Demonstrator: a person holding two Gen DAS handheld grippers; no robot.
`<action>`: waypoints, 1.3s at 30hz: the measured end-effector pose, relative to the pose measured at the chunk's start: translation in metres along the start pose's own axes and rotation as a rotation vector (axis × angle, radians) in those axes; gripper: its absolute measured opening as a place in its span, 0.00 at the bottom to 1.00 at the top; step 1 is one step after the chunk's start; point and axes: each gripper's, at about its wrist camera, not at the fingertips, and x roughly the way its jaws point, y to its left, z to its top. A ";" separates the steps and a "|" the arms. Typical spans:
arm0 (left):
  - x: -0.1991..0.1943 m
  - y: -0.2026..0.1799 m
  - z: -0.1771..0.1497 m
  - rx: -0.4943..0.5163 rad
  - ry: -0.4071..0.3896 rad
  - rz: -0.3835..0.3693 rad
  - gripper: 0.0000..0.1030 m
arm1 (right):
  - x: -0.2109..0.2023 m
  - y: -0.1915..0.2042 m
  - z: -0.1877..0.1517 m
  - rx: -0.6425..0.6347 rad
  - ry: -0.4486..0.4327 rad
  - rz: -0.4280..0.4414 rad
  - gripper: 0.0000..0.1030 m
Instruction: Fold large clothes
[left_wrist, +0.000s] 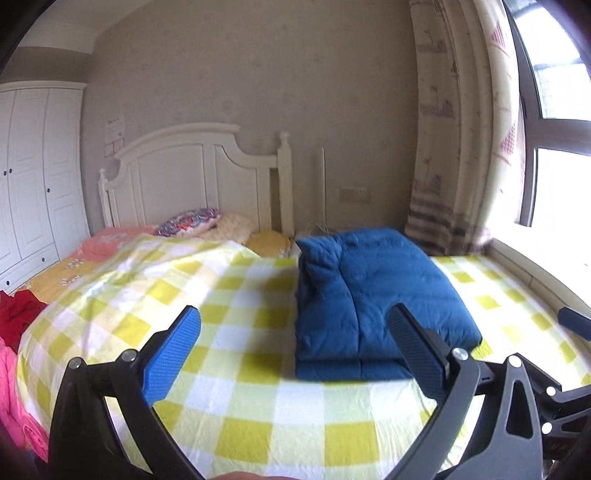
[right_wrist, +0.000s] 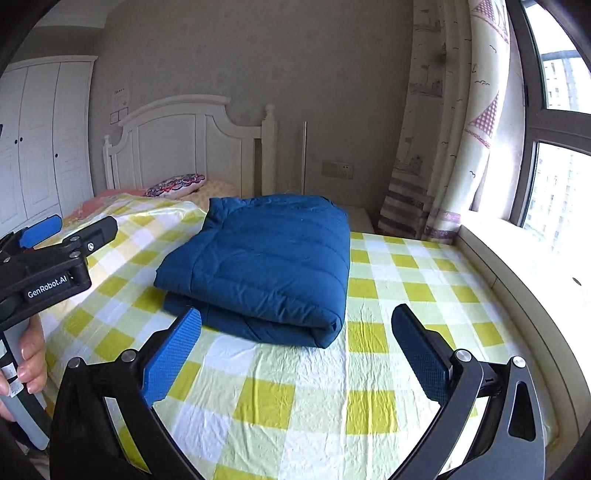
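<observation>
Folded blue jacket on checked sheet, beyond wide-spread, empty left gripper.

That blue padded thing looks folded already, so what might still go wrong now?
Both grippers, left and right, are open and off the blue jacket, so nothing pins it. Being puffy, its top layer may spring open. It also lies on a wrinkled checked sheet; a low regrasp could catch the sheet too and drag the fold askew.

I see a yellow-checked sheet over the bed, a white headboard, a patterned pillow, a white wardrobe, a curtain, and perhaps red clothing.
</observation>
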 end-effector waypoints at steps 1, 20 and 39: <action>0.001 -0.002 -0.004 0.003 0.007 -0.009 0.98 | 0.001 0.002 -0.002 -0.004 0.004 -0.003 0.96; 0.002 -0.007 -0.024 0.020 0.013 -0.030 0.98 | -0.001 0.008 -0.005 -0.014 0.011 -0.028 0.96; 0.003 -0.008 -0.025 0.023 0.012 -0.031 0.98 | -0.003 0.007 -0.004 -0.005 0.013 -0.017 0.96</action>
